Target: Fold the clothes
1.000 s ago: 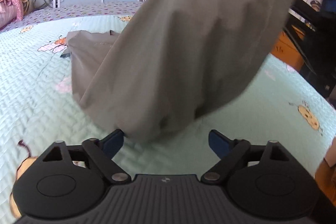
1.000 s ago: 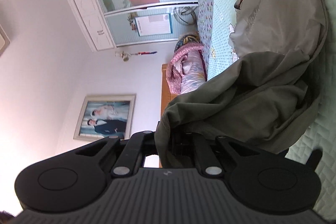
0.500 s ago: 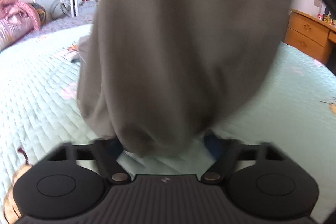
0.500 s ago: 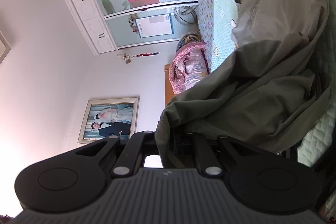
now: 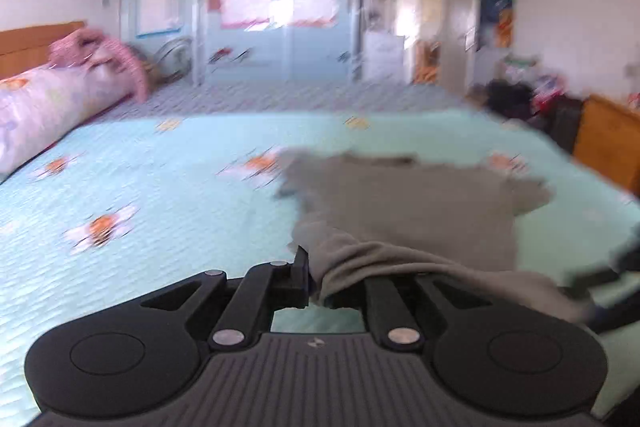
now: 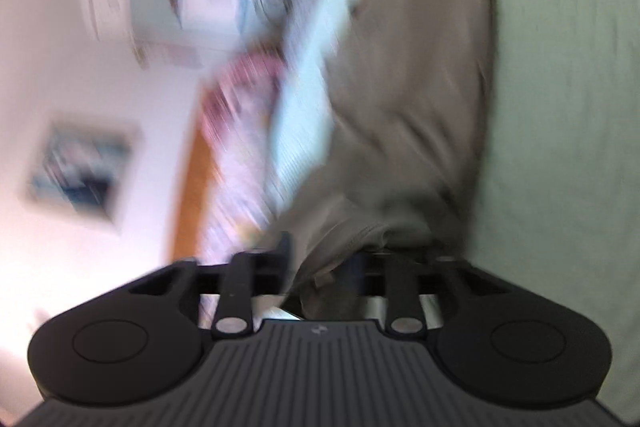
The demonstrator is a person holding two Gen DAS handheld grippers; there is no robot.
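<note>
A grey garment (image 5: pixel 404 203) lies spread on the pale green quilted bed (image 5: pixel 168 211), its near edge drawn toward me in a bunched roll. My left gripper (image 5: pixel 334 277) is shut on that bunched edge, low over the quilt; cloth hides the right finger. In the blurred, sideways right wrist view the same grey garment (image 6: pixel 404 115) stretches away from my right gripper (image 6: pixel 336 265), which is shut on a fold of it. The bed (image 6: pixel 568 115) fills the right side of that view.
A pink rolled duvet (image 5: pixel 52 99) and a wooden headboard (image 5: pixel 28 43) are at the far left. Glass-fronted wardrobe doors (image 5: pixel 280 23) stand behind the bed. A wooden cabinet (image 5: pixel 604 143) sits beside the bed's right edge. A framed picture (image 6: pixel 80 167) hangs on the wall.
The garment has come down from hanging in front of the left camera to lying on the bed. My left gripper, open before, has shut on its edge. The right gripper has kept its hold.
</note>
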